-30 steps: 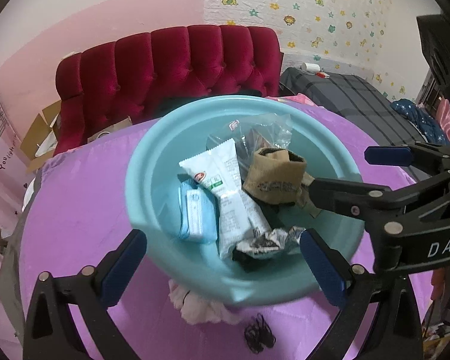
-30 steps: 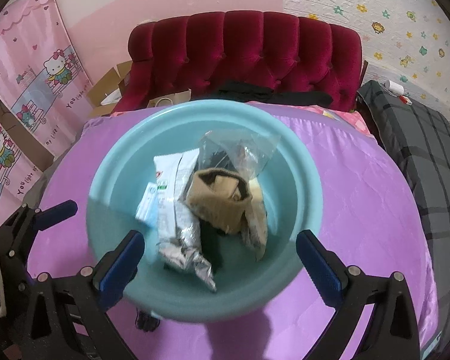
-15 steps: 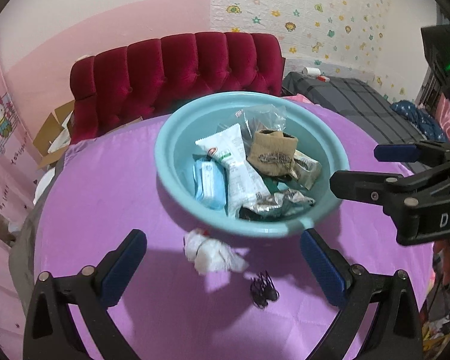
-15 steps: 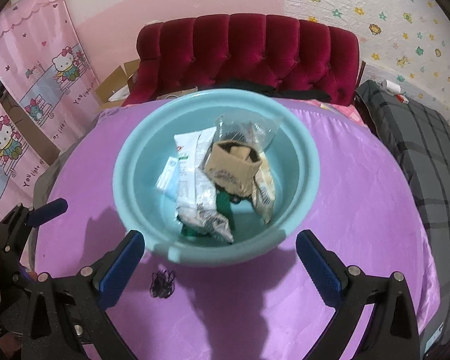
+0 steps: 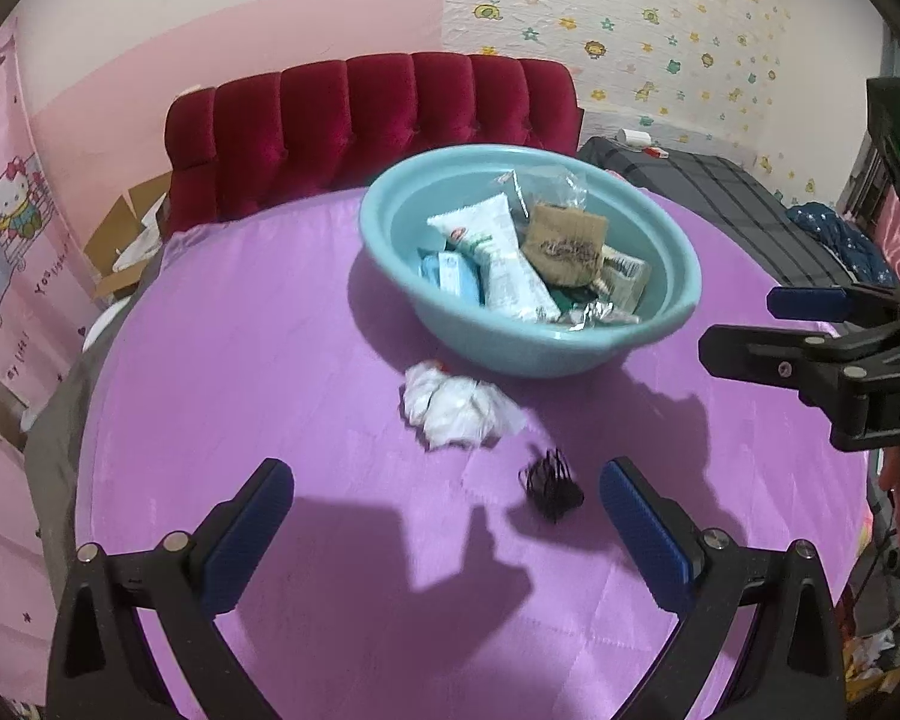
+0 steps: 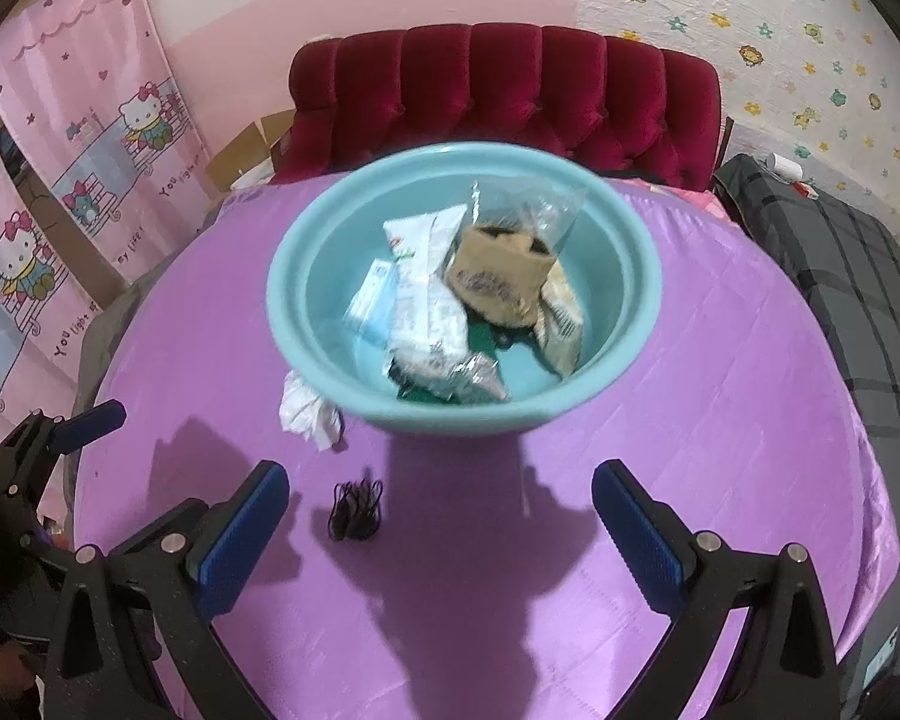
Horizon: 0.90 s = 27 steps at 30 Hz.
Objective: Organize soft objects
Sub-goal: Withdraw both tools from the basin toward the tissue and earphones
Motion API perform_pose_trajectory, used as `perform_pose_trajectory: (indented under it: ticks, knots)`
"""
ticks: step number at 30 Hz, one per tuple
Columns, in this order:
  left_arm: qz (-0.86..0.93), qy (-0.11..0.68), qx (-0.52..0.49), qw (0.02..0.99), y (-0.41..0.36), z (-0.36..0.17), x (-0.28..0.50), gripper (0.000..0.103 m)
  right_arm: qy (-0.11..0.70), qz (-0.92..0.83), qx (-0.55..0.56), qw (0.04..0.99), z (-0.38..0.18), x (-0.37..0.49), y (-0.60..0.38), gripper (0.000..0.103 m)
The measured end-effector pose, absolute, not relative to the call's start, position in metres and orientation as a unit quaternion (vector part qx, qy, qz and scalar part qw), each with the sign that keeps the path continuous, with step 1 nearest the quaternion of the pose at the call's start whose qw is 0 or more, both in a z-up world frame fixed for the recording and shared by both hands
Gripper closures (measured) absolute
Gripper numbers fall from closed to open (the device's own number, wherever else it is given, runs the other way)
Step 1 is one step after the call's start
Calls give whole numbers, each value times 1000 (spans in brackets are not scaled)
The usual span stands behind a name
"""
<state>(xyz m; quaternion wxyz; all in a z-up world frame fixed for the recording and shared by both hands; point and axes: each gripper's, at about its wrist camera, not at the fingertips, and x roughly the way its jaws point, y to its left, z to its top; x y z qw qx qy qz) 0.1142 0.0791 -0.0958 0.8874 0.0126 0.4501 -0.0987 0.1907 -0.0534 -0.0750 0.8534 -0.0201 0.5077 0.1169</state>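
A light blue plastic basin [image 5: 384, 240] sits on a round tabletop [image 5: 240, 372] covered in purple quilted cloth, and it holds a pile of soft packets: a white tube-like pouch [image 5: 498, 246], a small blue tissue pack [image 5: 450, 276], a tan fabric piece [image 5: 564, 243], a clear plastic bag [image 6: 528, 204] and a crinkled silver wrapper [image 6: 474, 378]. Just outside the basin, touching its near wall in the right wrist view, lies a crumpled white tissue wad [image 5: 456, 405]. Near that wad, closer to the cameras, rests a small tangle of black hair ties [image 5: 549, 483]. The left claw [image 5: 444, 531] hangs above the tabletop with its 2 blue-padded fingers [image 5: 246, 534] spread wide and nothing between them; the hair ties lie just inside its right finger. The right claw [image 6: 438, 531] is likewise spread wide and empty, aimed at the basin, with the hair ties just beside its left finger. A red tufted headboard [image 6: 504, 90] stands behind the tabletop, with a pink cartoon curtain [image 6: 90, 138] off to the left.
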Motion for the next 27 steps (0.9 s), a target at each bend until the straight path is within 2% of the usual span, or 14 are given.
perform_pose_trajectory:
  ticks: [16,27]
  knots:
    - [-110,479,7,871,90,-146,92,0,552,117,-20,826,-142,169,-35,0]
    - [-111,490,0,865,102,-161,94,0,563,127,-19,816,-165,181,-15,0]
